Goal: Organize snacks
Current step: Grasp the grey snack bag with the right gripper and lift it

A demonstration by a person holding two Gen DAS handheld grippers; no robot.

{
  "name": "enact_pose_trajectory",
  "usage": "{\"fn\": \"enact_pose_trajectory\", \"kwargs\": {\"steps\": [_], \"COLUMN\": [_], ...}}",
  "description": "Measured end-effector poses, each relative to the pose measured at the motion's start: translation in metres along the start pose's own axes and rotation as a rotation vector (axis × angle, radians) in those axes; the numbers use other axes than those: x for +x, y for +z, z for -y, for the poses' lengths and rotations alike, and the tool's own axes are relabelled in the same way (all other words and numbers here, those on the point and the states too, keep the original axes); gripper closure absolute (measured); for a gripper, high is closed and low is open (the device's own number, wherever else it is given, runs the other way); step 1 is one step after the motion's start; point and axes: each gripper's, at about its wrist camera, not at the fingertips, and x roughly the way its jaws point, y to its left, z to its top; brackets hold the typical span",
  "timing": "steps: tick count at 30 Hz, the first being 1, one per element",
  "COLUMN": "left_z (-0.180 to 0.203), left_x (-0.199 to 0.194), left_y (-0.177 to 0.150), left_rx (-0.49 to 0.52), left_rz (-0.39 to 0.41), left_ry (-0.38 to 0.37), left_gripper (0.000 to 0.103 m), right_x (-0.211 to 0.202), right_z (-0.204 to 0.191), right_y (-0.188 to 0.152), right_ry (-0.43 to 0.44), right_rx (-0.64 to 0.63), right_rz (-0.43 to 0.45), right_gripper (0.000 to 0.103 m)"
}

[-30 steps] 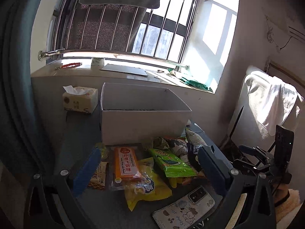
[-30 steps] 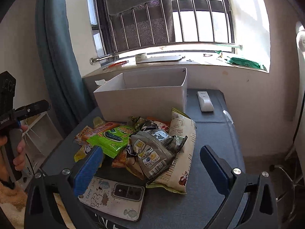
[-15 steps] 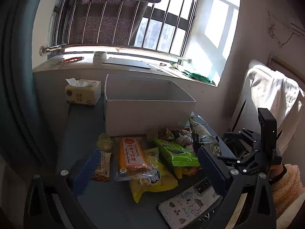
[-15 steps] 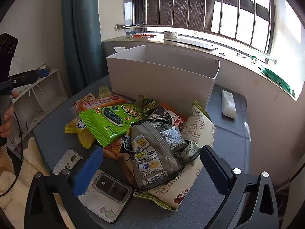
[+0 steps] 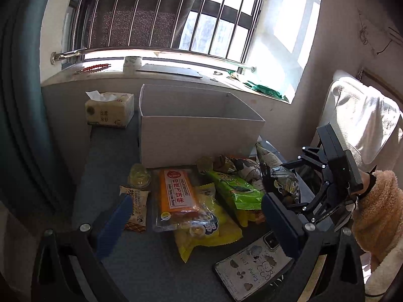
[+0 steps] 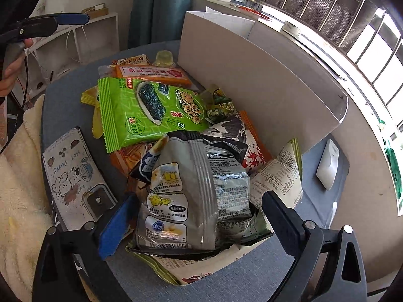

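Moved: right gripper [image 6: 199, 224] is lower and rolled compared with the earlier frame, now pointing steeply down over the snack pile; left gripper [image 5: 196, 216] has barely shifted.
Right jaws: closing from wide, grey bag [image 6: 183, 196] between them, pads not yet pressing on it as far as I can tell.
Left jaws: wide, nothing held, hovering over the near-left part of the pile above the orange pack [image 5: 176, 192].
Box: white box [image 5: 199, 136] at the far side of the desk [image 5: 105, 156], inside looks empty from the left view; bottom not fully visible.
Snacks: all on the desk in front of the box — green seaweed pack [image 6: 148, 108], yellow bag [image 5: 209, 234], small biscuit pack [image 5: 136, 207], jelly cup [image 5: 139, 176], more packs underneath.
Other: phone [image 5: 252, 266] at the near edge, tissue pack [image 5: 109, 109] at the far-left corner, white remote [image 6: 327, 166] near the right edge.
Progress: just starting, judged; no snack in the box yet.
Left to do: grip the grey bag, carry it to the box, then the rest of the pile.
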Motion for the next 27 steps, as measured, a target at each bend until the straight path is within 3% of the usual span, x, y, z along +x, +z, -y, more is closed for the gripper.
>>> {"fn": "enact_pose_trajectory", "kwargs": {"steps": [4, 9, 12, 19, 23, 27], "left_z": [-0.004, -0.013, -0.016, -0.025, -0.026, -0.03], "left_x": [0.006, 0.02, 0.037, 0.106, 0.14, 0.16], "left_y": [-0.002, -0.002, 0.002, 0.013, 0.016, 0.016], "left_rx": [-0.005, -0.023, -0.033, -0.083, -0.061, -0.091], "left_rz": [-0.018, -0.054, -0.103, -0.305, -0.402, -0.454], "left_ry": [0.009, 0.002, 0.008, -0.001, 0.097, 0.125], "left_gripper": [0.0, 0.0, 0.0, 0.0, 0.0, 0.0], "right_x": [-0.007, -0.018, -0.032, -0.078, -0.093, -0.104], "right_z": [-0.003, 0.005, 0.005, -0.008, -0.02, -0.026], "right_y": [-0.004, -0.018, -0.023, -0.035, -0.043, -0.051], "right_ry": [0.025, 0.01, 0.045, 0.07, 0.059, 0.067], "right_rx": [0.054, 0.248, 0.338, 0.521, 0.574, 0.616], "right_rz": [0.076, 0.137, 0.174, 0.304, 0.372, 0.416], "right_gripper": [0.027, 0.028, 0.028, 0.028, 0.028, 0.028]}}
